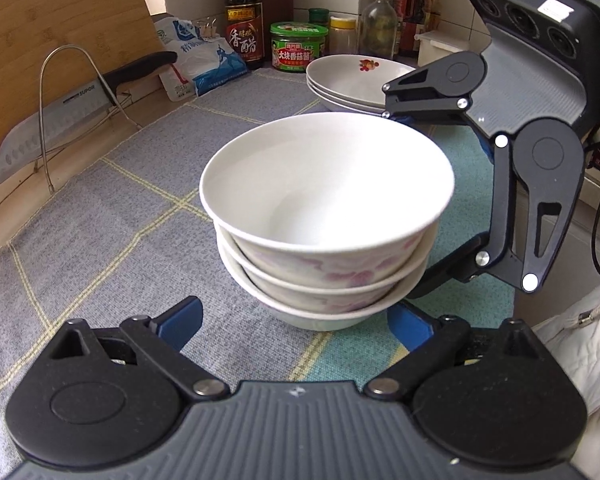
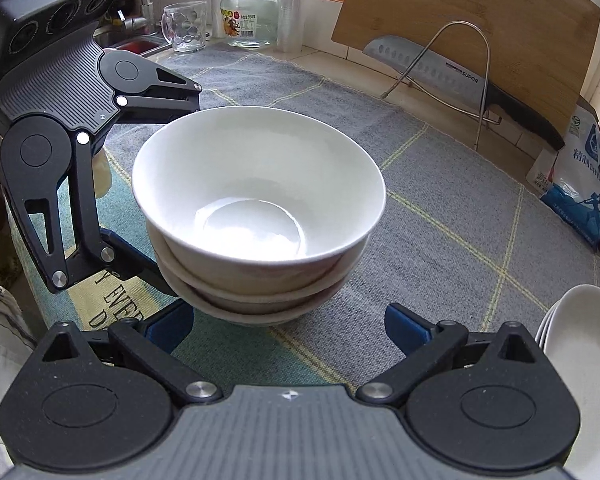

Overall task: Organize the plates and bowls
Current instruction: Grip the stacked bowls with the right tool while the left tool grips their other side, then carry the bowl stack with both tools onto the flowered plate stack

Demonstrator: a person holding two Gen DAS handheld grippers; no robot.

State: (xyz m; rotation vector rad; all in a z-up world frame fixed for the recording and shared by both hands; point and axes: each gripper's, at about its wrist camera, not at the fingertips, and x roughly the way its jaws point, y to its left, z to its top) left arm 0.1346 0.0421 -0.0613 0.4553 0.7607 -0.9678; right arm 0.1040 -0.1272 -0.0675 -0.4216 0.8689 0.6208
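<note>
A stack of three white bowls with pink flowers [image 1: 324, 216] stands on the grey checked mat [image 1: 100, 232]; it also shows in the right wrist view [image 2: 256, 208]. My left gripper [image 1: 296, 320] is open, its blue pads on either side of the stack's base. My right gripper [image 2: 288, 324] is open, likewise straddling the base from the other side. Each gripper shows in the other's view, the right one [image 1: 500, 160] and the left one [image 2: 60, 140]. A stack of white plates [image 1: 352, 80] sits behind the bowls and at the right edge of the right wrist view [image 2: 580, 360].
A cleaver [image 1: 60, 128] rests in a wire rack against a wooden cutting board [image 1: 60, 20]. Sauce bottles [image 1: 244, 16], jars [image 1: 298, 46] and a salt bag [image 1: 200, 56] line the back wall. A glass mug [image 2: 184, 28] and a glass jar [image 2: 252, 12] stand near the sink.
</note>
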